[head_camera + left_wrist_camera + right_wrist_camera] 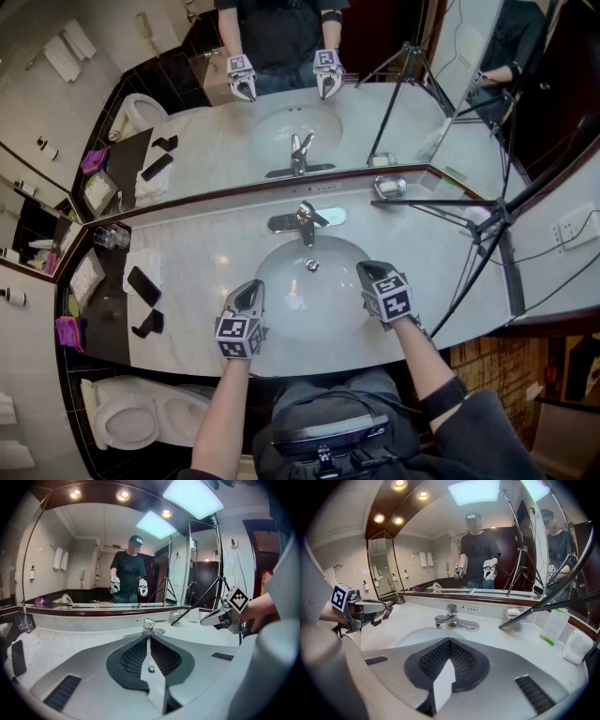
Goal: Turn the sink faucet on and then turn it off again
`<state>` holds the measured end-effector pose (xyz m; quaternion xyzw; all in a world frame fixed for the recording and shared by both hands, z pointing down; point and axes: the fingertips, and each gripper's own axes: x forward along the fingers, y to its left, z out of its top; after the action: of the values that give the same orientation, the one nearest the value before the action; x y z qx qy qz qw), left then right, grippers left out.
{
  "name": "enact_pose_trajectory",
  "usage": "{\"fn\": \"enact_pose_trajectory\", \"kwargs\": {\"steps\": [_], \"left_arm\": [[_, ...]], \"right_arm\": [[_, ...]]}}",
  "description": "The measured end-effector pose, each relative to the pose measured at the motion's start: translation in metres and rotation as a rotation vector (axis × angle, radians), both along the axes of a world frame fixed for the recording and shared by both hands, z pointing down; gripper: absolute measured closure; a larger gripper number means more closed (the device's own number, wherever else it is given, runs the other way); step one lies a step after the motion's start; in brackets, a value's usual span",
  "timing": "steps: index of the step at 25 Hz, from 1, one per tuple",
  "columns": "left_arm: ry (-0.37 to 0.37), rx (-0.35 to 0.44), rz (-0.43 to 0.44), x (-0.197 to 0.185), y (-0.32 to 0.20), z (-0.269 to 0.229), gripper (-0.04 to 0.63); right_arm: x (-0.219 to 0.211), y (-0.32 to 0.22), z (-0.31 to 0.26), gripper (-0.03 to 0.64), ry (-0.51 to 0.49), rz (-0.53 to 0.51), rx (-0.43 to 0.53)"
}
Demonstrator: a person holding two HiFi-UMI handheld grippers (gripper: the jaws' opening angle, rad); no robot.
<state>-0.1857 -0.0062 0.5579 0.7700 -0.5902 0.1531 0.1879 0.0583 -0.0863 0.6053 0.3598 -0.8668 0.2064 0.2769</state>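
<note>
Your left gripper (250, 293) and right gripper (371, 275) are pinched shut, empty. The faucet (305, 221) at the sink's (281, 258) twelve o'clock is dry, so both turns likely remain.

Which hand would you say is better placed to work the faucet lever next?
Right, marginally. The left tongs and right tongs, both shut, hover over the basin facing the faucet, but its lever juts rightward, nearer the right tongs.
</note>
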Motion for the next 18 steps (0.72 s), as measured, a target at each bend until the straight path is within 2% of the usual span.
{"fn": "enact_pose_trajectory", "kwargs": {"steps": [7,14,16,18], "left_arm": [[-0.167,0.021,0.121,0.021,-0.047,0.008,0.496],[-0.251,0.005,0.206,0.039,-0.091,0.032,0.392],[-0.305,0.009,0.237,0.046,-0.102,0.042,0.365],[-0.398,0.019,0.284,0.054,-0.115,0.052,0.359]], "right_arm": [[-0.011,-0.009,0.006,0.600,0.003,-0.027,-0.007],[-0.017,-0.009,0.018,0.600,0.003,-0.034,-0.053],[-0.015,-0.010,0.024,0.600,-0.001,-0.031,-0.062],[-0.012,-0.011,0.029,0.598,-0.005,-0.024,-0.070]]}}
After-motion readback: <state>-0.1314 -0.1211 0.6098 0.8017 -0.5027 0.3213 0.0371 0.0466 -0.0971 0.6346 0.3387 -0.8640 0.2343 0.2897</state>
